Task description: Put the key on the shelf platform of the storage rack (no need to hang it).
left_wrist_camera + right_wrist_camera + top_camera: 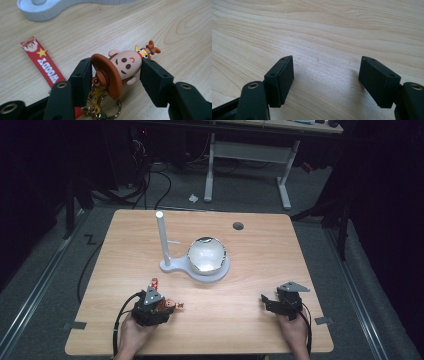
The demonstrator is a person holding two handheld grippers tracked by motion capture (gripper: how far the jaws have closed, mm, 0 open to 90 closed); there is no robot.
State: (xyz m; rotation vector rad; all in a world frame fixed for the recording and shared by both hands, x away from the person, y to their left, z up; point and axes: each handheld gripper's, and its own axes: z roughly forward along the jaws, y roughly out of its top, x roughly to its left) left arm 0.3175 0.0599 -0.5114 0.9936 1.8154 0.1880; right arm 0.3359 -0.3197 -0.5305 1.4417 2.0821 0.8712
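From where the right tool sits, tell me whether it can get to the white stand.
Probably yes: the right tool is open and holds nothing, and only bare table lies between it and the stand.

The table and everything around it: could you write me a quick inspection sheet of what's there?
Surface: wooden table, with a dark round hole near the far edge.
Job's things: cowboy keychain figure with red strap; white stand with post and shiny bowl.
Clutter: nothing seen.
Grippers: left gripper shut on the figure; right gripper open over bare wood.
Cables: black cable trails from the left gripper.
Surroundings: dark room, second desk behind, floor cables.
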